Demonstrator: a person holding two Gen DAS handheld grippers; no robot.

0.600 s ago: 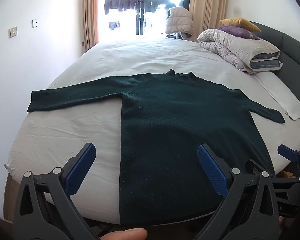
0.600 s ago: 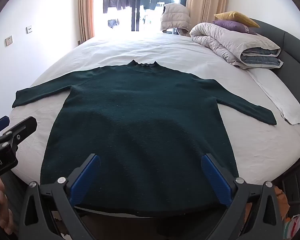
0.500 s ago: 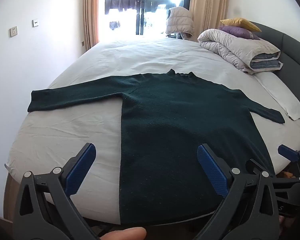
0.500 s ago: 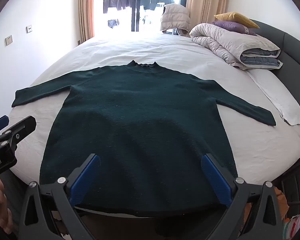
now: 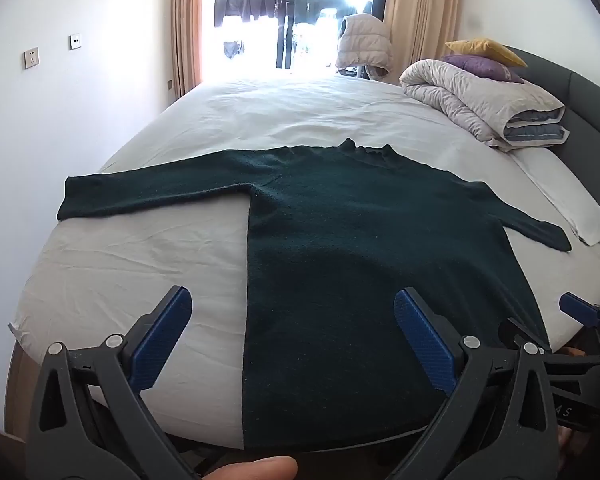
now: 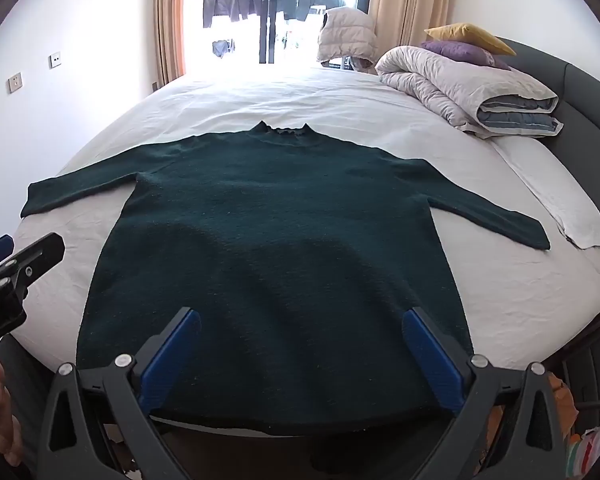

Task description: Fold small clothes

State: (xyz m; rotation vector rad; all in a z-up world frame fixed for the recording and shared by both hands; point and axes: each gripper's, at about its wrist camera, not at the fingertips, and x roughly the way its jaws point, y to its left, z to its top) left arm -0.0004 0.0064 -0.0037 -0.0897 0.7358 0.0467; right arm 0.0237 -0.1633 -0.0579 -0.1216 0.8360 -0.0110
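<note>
A dark green sweater lies flat and face-up on a white-sheeted bed, sleeves stretched to either side, hem at the near edge. The left hand-held gripper and the right hand-held gripper hover above the hem, each with blue-padded jaws spread wide, gripping nothing. A rolled duvet sits by the headboard.
</note>
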